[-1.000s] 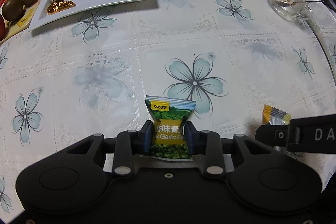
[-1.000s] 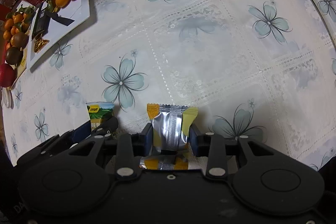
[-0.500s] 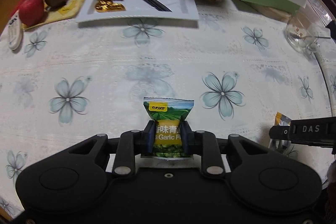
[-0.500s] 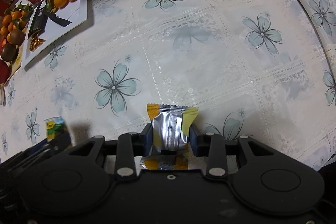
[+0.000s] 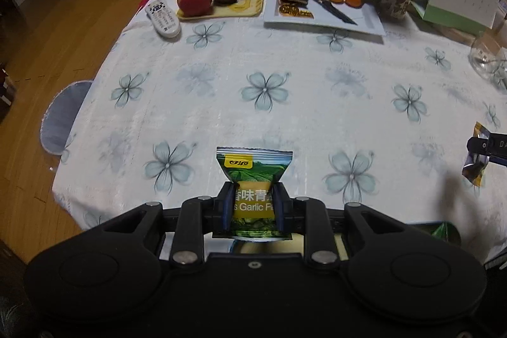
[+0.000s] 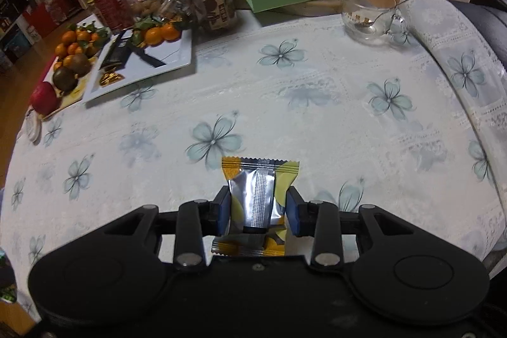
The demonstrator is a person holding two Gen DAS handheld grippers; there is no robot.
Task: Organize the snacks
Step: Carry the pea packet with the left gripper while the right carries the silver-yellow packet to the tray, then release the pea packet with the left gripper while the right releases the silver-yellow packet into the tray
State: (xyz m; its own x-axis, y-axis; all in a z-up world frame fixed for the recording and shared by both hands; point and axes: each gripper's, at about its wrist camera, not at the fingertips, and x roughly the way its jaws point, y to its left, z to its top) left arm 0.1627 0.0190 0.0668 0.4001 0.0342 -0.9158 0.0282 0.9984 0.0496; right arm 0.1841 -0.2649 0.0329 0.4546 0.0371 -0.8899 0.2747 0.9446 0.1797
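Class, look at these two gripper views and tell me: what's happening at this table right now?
A person holds a snack in each handheld gripper above a flower-patterned tablecloth. The left gripper is shut on a green garlic-flavour snack packet; the right gripper is shut on a silver and yellow foil snack packet. Both packets are off the table. At the far side a white rectangular plate already holds dark wrappers and gold sweets.

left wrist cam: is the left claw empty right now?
No, the left claw is shut on the green snack packet, its fingers pinching the packet's middle above the tablecloth.
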